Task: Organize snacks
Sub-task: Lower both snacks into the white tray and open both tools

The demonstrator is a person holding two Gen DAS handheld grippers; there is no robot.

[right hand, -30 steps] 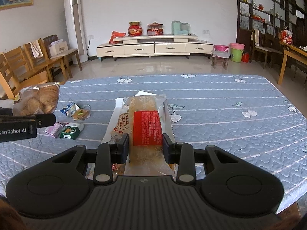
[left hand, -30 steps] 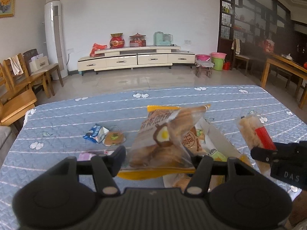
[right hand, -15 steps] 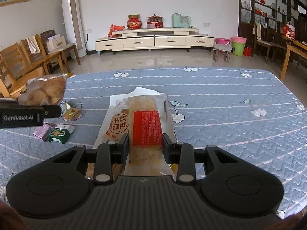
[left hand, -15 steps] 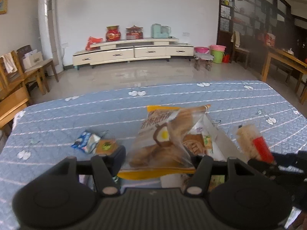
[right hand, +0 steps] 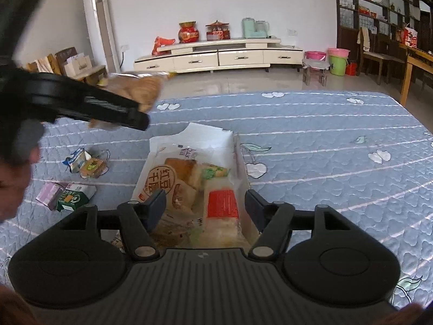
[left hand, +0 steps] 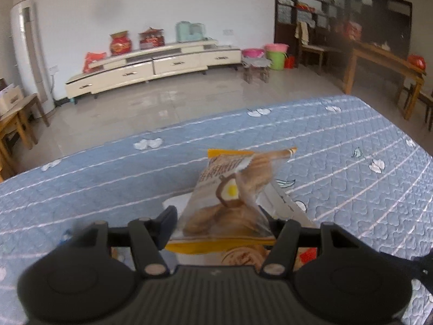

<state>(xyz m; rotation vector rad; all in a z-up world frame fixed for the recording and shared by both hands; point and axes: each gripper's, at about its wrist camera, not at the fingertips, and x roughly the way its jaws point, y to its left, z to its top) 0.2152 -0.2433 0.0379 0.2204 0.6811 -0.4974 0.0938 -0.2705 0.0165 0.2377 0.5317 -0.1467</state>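
My left gripper [left hand: 224, 223] is shut on a clear bag of brown cakes with yellow edges [left hand: 232, 197] and holds it above a white box [left hand: 286, 203]. In the right wrist view the left gripper [right hand: 108, 108] hangs at the upper left with the bag [right hand: 140, 89] in it. My right gripper [right hand: 204, 205] is open just above the white box [right hand: 205, 138]. A red-label snack pack [right hand: 223, 208] lies in the box between the fingers, free of them. Several other wrapped snacks [right hand: 173, 178] fill the box.
The box sits on a blue quilted tabletop [right hand: 324, 146]. Loose snack packs lie to its left: a blue one and a brown one [right hand: 86, 163], a purple one and a green one [right hand: 67, 196]. Chairs [right hand: 75, 65] stand beyond the table's left side.
My right gripper has opened and let the red-label pack down into the box. My left gripper with the cake bag has moved right, to over the box.
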